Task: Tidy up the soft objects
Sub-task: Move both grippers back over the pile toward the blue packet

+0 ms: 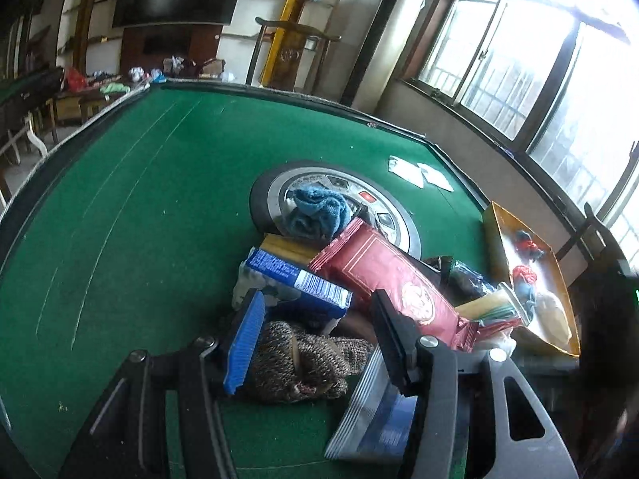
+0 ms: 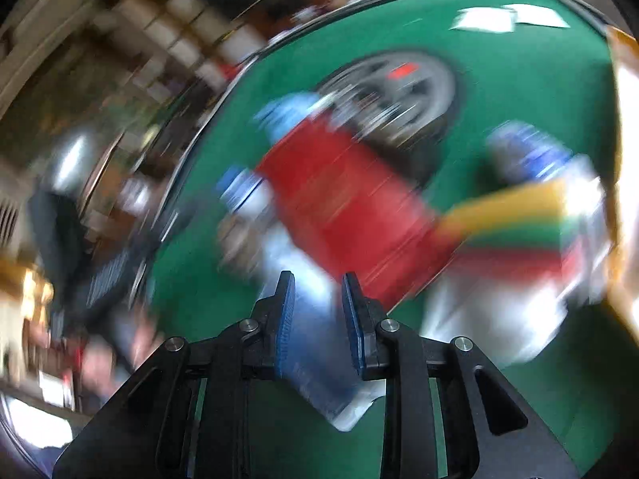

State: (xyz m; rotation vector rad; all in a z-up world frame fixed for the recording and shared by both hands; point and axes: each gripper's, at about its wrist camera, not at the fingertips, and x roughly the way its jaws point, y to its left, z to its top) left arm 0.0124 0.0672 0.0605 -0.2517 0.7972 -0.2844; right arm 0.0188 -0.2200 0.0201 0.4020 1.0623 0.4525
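One blue towel [image 1: 317, 209], one red pouch [image 1: 393, 279], one blue box [image 1: 297, 277], two papers [image 1: 419, 171] (at one o'clock), one knit bundle [image 1: 307, 363].

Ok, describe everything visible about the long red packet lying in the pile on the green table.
The red packet is a long, flat, glossy foil-like pouch with crimped ends, thin pale border lines and a round pale emblem near its lower end. It lies diagonally across the pile, its upper end resting against the blue towel on the round central hub, its side overlapping the blue box. Its lower end meets a yellow-and-green packet. It looks sealed and undamaged. Neither hand-held gripper touches it.
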